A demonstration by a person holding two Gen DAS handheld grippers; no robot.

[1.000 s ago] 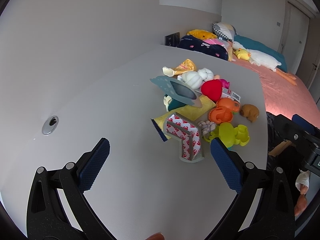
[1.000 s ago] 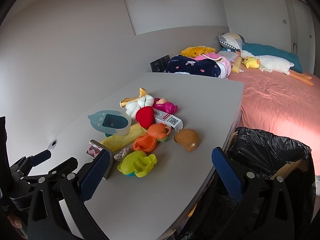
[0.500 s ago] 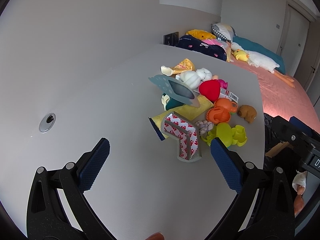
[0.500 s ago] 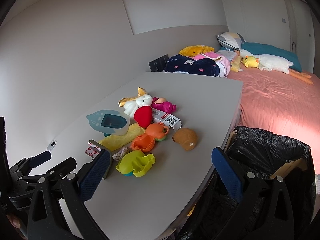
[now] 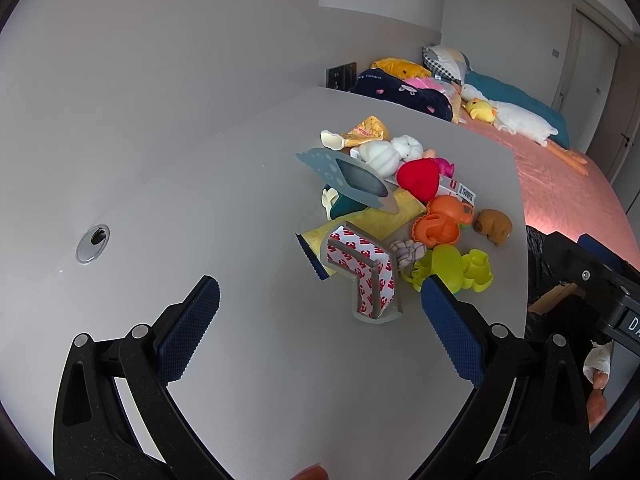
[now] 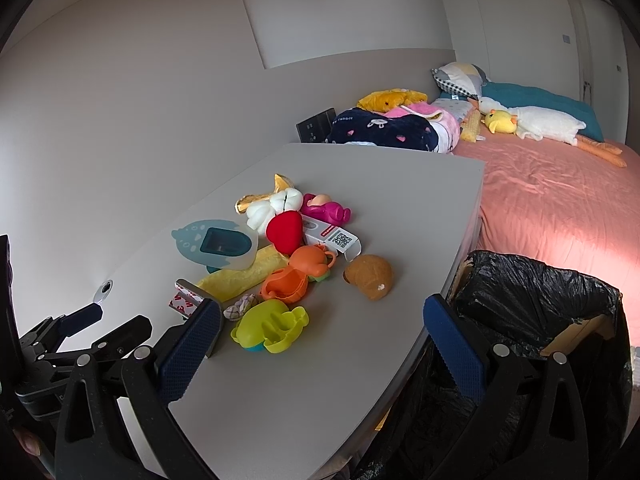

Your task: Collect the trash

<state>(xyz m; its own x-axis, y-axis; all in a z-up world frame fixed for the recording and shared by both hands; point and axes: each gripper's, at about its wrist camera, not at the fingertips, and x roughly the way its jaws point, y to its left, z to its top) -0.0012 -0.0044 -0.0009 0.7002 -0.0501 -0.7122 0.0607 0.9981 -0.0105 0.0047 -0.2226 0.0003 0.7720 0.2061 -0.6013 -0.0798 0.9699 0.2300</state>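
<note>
Grippers both spread wide, empty — left gripper (image 5: 320,312), right gripper (image 6: 322,334) | trash pile (image 6: 280,256) mid-table (image 6: 304,400), bin bag (image 6: 532,304) off its right edge | risk: I snag toys with wrappers — pieces overlap.

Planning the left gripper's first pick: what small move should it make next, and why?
Probably ease the left gripper forward and down over the L-shaped foam piece with red-printed backing. It lies nearest on the table, roughly between the open fingers, and looks like packaging scrap. The bin bag waits at the table's right edge.
</note>
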